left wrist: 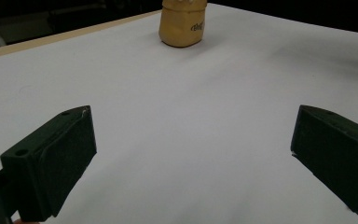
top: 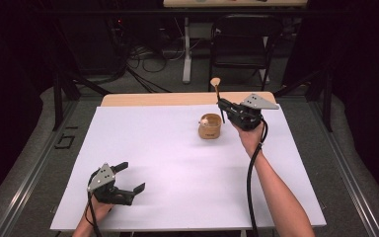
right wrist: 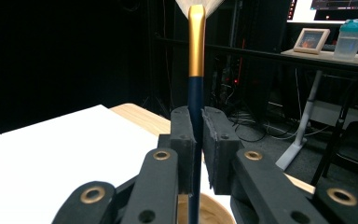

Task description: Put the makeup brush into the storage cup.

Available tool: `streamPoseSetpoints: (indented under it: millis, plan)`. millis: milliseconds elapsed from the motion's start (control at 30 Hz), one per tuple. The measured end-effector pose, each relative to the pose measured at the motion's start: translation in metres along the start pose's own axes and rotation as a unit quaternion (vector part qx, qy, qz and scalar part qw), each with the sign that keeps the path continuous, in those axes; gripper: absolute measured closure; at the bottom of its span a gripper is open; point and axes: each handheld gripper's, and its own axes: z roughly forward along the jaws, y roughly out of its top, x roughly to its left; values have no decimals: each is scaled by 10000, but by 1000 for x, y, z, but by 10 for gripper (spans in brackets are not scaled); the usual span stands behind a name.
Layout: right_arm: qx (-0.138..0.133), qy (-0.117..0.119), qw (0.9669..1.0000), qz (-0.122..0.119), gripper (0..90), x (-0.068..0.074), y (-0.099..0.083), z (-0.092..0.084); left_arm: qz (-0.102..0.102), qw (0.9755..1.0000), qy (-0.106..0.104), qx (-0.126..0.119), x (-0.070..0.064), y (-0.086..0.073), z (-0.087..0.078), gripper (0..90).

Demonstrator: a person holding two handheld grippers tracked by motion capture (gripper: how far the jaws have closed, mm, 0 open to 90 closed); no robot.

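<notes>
A: What have the right tongs [top: 222, 104] got?

B: A brush [top: 217, 94], clamped by its dark handle, bristles up, lower end just above the wooden cup [top: 209, 127] on the far side of the counter [top: 177, 163].

A: And the left tongs [top: 131, 178]?

B: Wide open, nothing between them (low over the white sheet at the near left), well apart from the cup.
</notes>
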Motion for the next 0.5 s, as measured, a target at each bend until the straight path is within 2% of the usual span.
streamPoseSetpoints:
  millis: [100, 167, 200, 500]
  plan:
    - [28, 15, 10000, 3, 831, 0, 2, 4, -2, 10000, -44, -2, 1, 0, 0, 0]
    - [42, 6, 10000, -20, 831, -1, 3, 7, 18, 10000, -1, 9, 1, 0, -1, 1]
    - [34, -2, 10000, -47, 831, -2, 3, 9, 14, 10000, -75, -25, 1, 0, -1, 0]
    - [76, -9, 10000, -50, 831, -5, 3, 23, 14, 10000, -80, -20, 1, 0, -1, 0]
